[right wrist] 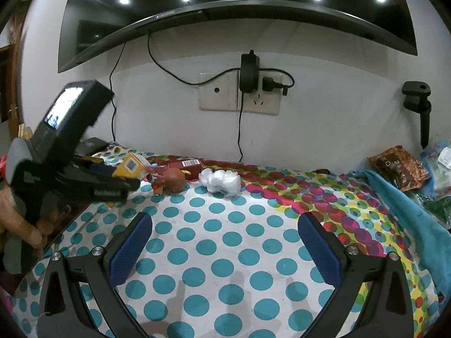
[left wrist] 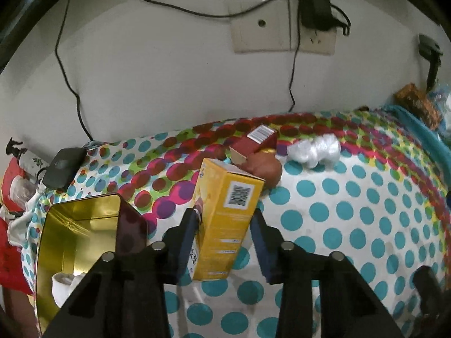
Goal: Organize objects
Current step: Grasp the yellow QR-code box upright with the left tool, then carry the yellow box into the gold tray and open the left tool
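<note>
So left claw (left wrist: 225,225) grasping yellow box (left wrist: 225,219) beside gold tin (left wrist: 76,225), probably to pack it | right claw (right wrist: 225,250) released, idle

Worktop (right wrist: 225,239) against wall. Left side: open tin (left wrist: 76,242), with a small item inside at its near end. Just right of tin: carton (left wrist: 225,225), held between fingers (left wrist: 183,236) of left gripper (left wrist: 225,242), raised over worktop. Behind carton: figurine (right wrist: 172,184), with flat box (right wrist: 184,166) behind it, leaning on it. Right of figurine: crumpled plastic wad (right wrist: 221,181). Far right edge: towel (right wrist: 408,197), with snack packet (right wrist: 400,167) behind it. Right gripper (right wrist: 225,253) over near middle, fingers apart.
</note>
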The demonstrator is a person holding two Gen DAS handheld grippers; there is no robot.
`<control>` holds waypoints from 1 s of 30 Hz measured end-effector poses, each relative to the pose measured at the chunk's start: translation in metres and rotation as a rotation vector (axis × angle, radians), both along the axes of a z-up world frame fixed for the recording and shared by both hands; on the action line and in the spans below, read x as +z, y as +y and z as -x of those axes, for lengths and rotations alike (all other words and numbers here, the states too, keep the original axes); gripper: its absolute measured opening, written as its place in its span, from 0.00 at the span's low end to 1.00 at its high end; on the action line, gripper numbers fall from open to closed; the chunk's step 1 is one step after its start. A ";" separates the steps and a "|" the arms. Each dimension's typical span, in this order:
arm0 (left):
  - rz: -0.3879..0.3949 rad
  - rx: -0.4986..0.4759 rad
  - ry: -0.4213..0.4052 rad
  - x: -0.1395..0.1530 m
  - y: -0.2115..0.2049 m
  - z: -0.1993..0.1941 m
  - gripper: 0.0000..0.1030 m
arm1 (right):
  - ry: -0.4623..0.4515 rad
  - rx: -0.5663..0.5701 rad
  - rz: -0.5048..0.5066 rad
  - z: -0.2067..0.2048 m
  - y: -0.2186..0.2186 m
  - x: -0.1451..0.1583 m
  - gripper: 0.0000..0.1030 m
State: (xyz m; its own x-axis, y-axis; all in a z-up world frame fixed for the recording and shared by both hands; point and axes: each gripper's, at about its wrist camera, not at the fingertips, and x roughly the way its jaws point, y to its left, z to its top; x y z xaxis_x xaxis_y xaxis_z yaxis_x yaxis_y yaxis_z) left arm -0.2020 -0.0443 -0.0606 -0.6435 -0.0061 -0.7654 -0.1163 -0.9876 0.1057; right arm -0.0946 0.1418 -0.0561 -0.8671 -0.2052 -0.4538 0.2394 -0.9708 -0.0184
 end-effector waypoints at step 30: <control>-0.112 0.071 0.041 0.092 -0.078 -0.102 0.32 | -0.058 -0.095 -0.053 0.010 0.000 -0.006 1.00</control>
State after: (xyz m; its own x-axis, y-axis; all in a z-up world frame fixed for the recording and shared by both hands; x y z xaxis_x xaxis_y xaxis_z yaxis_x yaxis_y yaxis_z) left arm -0.1001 -0.1222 0.0313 -0.6750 0.0308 -0.7372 -0.0432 -0.9991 -0.0021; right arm -0.1050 0.1418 -0.0618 -0.8534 -0.0982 -0.5120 0.1488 -0.9871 -0.0586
